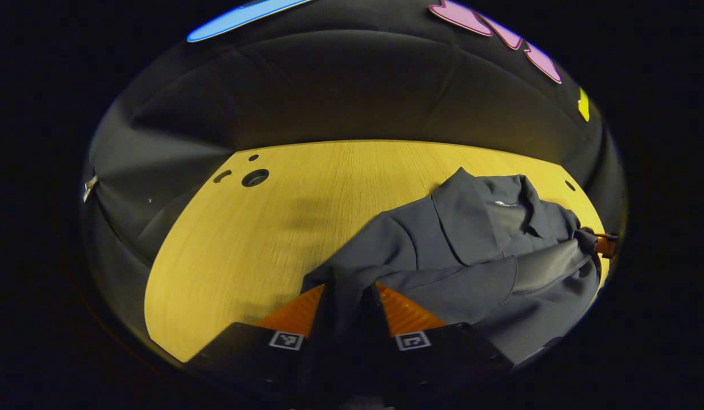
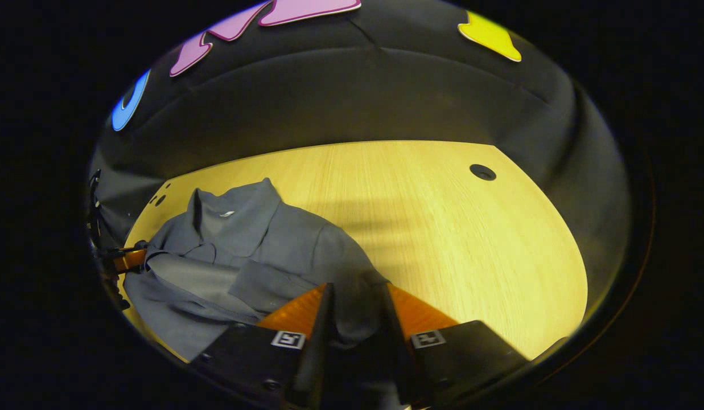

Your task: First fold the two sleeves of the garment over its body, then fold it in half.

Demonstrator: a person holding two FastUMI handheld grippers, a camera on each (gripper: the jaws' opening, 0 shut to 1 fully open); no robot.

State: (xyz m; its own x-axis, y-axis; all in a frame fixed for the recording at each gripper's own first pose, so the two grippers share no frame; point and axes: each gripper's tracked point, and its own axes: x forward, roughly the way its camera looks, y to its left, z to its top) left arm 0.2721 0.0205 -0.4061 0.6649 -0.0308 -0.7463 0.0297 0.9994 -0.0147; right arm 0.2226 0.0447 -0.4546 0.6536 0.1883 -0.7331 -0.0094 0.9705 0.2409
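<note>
In the left gripper view, the left gripper [image 1: 349, 296] is pinching a fold of the grey garment [image 1: 477, 250] between its two fingers, which are standing close together with cloth bunched in the narrow gap. The garment is lying on the wooden table [image 1: 306, 193], spreading away from the gripper toward the table's far right edge, its collar [image 1: 514, 202] turned up at the far end. At the garment's far right side the right gripper [image 1: 605, 244] is showing, touching the cloth.

In the right gripper view, the right gripper [image 2: 354, 299] is likewise nipping a fold of the garment [image 2: 243, 250], fingers nearly closed with cloth between them. The garment is stretching left from this gripper across the table [image 2: 465, 239], collar [image 2: 226, 210] at the far side. The left gripper [image 2: 127, 259] is sitting at the garment's left edge.
</note>
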